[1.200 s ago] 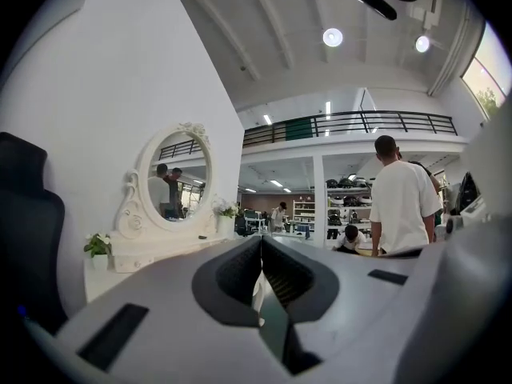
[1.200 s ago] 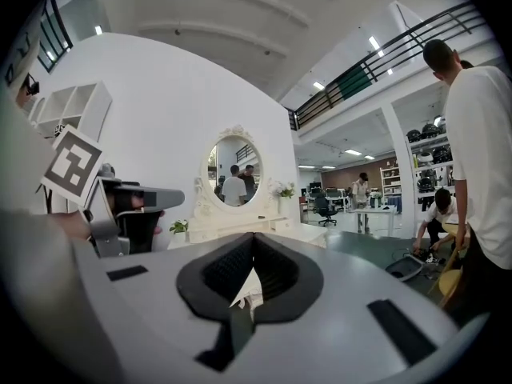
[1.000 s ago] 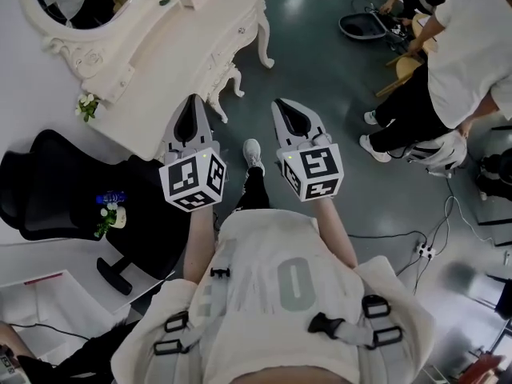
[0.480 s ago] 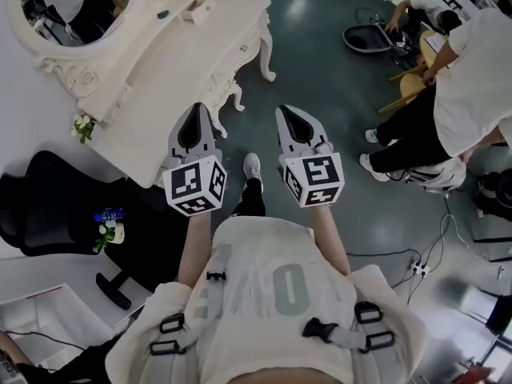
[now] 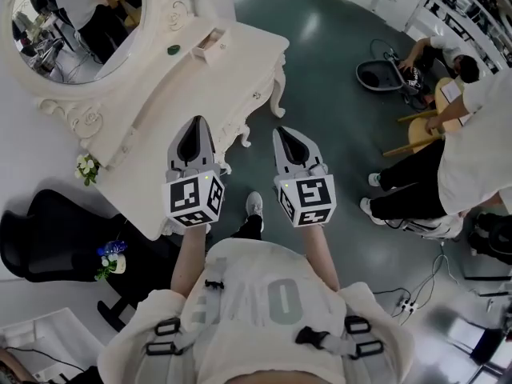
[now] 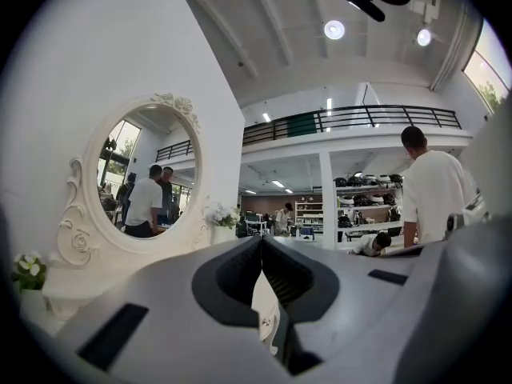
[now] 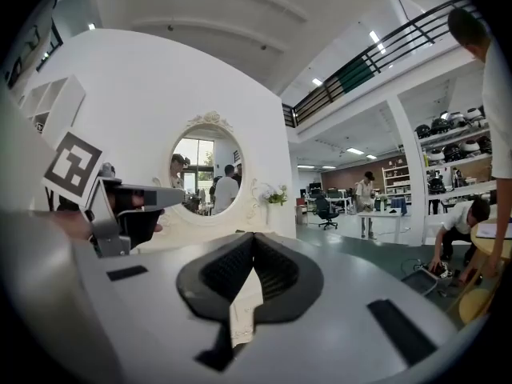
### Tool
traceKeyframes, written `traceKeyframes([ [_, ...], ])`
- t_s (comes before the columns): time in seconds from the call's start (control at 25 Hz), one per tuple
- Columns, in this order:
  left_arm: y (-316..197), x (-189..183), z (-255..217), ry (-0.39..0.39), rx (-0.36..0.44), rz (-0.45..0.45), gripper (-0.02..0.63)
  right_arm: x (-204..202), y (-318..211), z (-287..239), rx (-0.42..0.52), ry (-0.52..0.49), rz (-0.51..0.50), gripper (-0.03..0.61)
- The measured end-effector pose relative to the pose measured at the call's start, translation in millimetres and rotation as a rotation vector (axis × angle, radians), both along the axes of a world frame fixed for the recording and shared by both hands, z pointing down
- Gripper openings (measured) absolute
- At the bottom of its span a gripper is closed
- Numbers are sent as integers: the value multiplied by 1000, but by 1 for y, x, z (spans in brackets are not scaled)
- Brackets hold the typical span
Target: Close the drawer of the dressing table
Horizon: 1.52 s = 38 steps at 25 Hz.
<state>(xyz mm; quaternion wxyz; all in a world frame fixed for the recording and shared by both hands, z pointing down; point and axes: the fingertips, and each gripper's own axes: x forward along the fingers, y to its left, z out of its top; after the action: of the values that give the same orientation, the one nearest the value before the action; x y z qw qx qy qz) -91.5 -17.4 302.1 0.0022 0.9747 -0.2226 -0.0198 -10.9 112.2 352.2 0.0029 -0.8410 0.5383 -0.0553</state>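
Diagonally across the upper left of the head view, the dressing table (image 5: pixel 172 126) is running its long axis from lower left to upper right. Its oval mirror (image 5: pixel 76 22) is sitting along the far side, and its curved front edge is facing right toward the dark floor (image 5: pixel 336 62). 1 small drawer (image 5: pixel 210 44) is appearing to jut out of the raised ledge beside the mirror onto the tabletop, toward that front edge.

Both tools are pointing level toward the table, side by side and apart. The left gripper (image 5: pixel 196 121) is hanging over the table's near front edge, jaws pressed together with nothing between them. The right gripper (image 5: pixel 286 131) is hanging over the floor just beside the table's carved legs, jaws likewise together and empty.

White flowers (image 5: pixel 86 166) are sitting at the table's near corner, with a black chair (image 5: pixel 48 238) near that end. Bare floor is lying open along the front, and 2 people (image 5: pixel 472 158) are standing well apart at the right.
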Motion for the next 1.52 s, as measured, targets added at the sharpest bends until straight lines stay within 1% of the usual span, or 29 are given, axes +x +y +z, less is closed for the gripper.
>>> traceKeyframes([
  [0.24, -54, 51, -1, -7, -4, -54, 18, 48, -63, -1, -7, -50, -43, 9],
  [0.4, -90, 80, 4, -8, -22, -102, 18, 77, -107, 5, -68, -55, -84, 9],
  [0.48, -109, 89, 10, -15, -36, -128, 19, 85, -133, 10, -86, -61, -124, 9],
  [0.6, -143, 92, 18, -12, -55, -179, 18, 91, -174, 17, -100, -68, -183, 9],
  [0.68, -164, 91, 27, -10, -72, -217, 18, 96, -196, 21, -109, -64, -205, 9],
  [0.88, -194, 92, 40, -16, -89, -292, 18, 107, -229, 30, -134, -62, -257, 9],
  [1.04, -196, 94, 40, -23, -85, -334, 18, 114, -243, 26, -127, -59, -307, 9],
  [1.24, -198, 96, 29, 7, -85, -417, 18, 126, -252, 13, -100, -36, -374, 9],
  [1.44, -200, 104, 18, 25, -61, -448, 20, 145, -261, 4, -65, -41, -402, 9],
  [1.48, -199, 105, 18, 27, -59, -442, 21, 146, -262, 5, -61, -52, -416, 57],
  [1.52, -198, 107, 19, 31, -60, -430, 44, 147, -264, 6, -57, -65, -427, 168],
])
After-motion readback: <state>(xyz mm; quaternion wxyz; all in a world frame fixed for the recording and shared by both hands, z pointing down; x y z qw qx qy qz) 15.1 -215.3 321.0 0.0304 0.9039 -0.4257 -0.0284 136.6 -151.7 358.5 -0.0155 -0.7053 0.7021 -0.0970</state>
